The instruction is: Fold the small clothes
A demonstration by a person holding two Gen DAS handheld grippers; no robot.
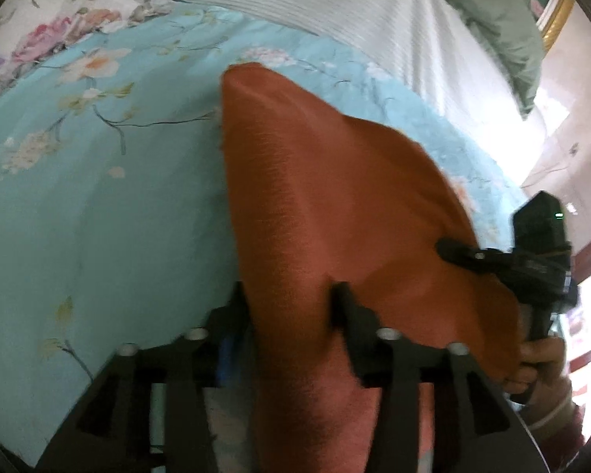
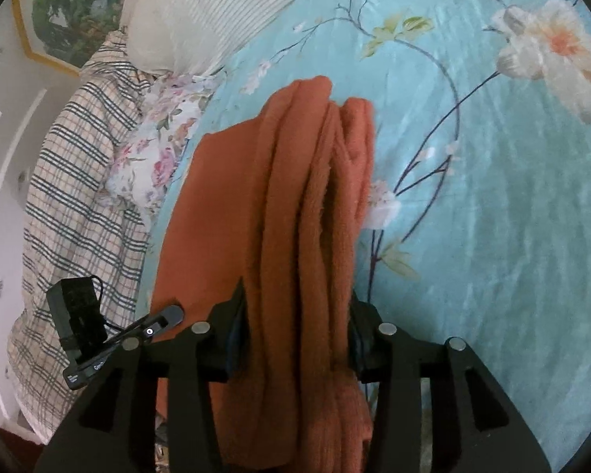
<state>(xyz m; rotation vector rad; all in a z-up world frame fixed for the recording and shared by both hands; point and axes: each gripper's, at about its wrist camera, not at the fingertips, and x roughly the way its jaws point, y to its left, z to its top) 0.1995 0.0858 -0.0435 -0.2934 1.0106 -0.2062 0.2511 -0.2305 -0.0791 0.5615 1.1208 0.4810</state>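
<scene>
A rust-orange knit garment (image 1: 315, 197) lies lengthwise on the turquoise floral bedsheet (image 1: 98, 197). In the left wrist view its near end runs between the fingers of my left gripper (image 1: 291, 299), whose jaws stand apart and do not pinch the cloth. In the right wrist view the garment (image 2: 295, 197) is bunched into long folds. These folds pass between the spread fingers of my right gripper (image 2: 297, 303), which rests loosely around them. Each gripper shows in the other's view: the right gripper (image 1: 532, 260), held by a hand (image 1: 543, 358), and the left gripper (image 2: 98, 335).
A white ribbed pillow (image 1: 354, 0) and a green cloth (image 1: 504, 39) lie at the bed's far end. A plaid cloth (image 2: 78, 197) and a floral pillow (image 2: 153, 157) sit left of the garment. The turquoise sheet (image 2: 492, 236) stretches away to the right.
</scene>
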